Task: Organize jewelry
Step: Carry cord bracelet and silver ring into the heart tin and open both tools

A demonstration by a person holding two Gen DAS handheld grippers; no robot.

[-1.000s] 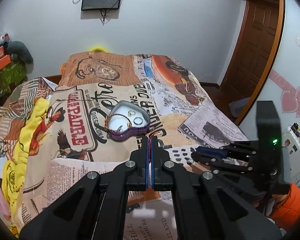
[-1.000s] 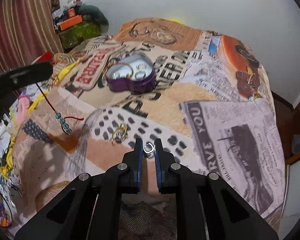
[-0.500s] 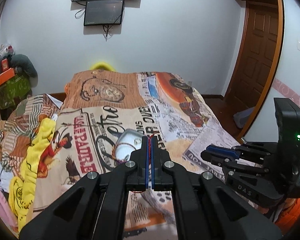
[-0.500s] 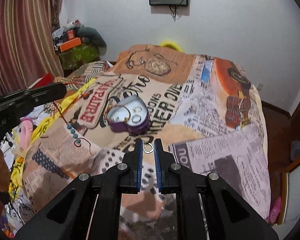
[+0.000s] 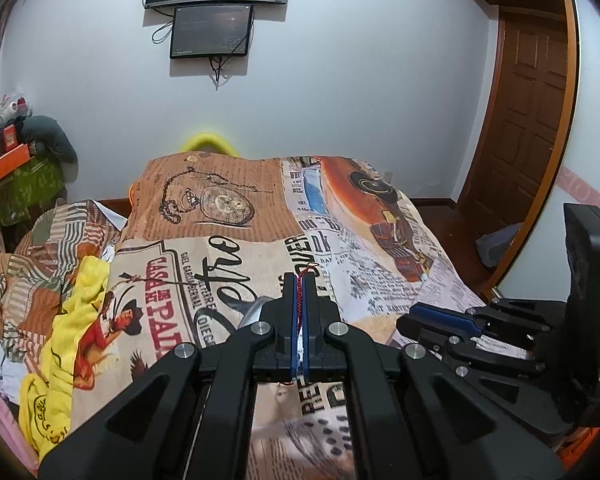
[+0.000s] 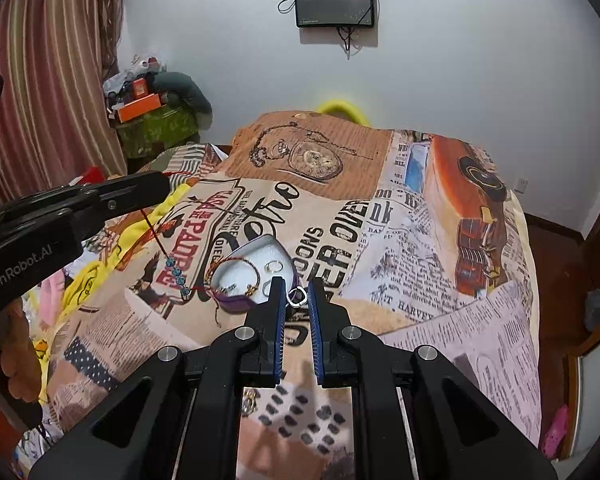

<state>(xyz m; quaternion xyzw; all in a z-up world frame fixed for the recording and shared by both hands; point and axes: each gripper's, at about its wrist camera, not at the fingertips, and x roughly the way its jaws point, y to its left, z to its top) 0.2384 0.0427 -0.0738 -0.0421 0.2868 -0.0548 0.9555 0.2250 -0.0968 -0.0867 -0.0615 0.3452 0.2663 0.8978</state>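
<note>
My left gripper is shut on a red cord bracelet. In the right wrist view that gripper is at the left, and the cord with blue beads hangs from it down to the edge of a purple heart-shaped jewelry box. The box lies open on the bed with a gold bracelet and rings inside. My right gripper is shut on a small silver ring, held just in front of and above the box. In the left wrist view the box is mostly hidden behind my fingers.
The bed has a newspaper-print cover. A gold piece lies on the cover near my right gripper's base. Yellow cloth lies at the bed's left edge. A cluttered shelf stands far left, a wooden door right.
Both grippers have risen and tilted up, so more of the wall and screens show. The right gripper with the ring moved from the near cover toward the box. The cord now dangles at the box.
</note>
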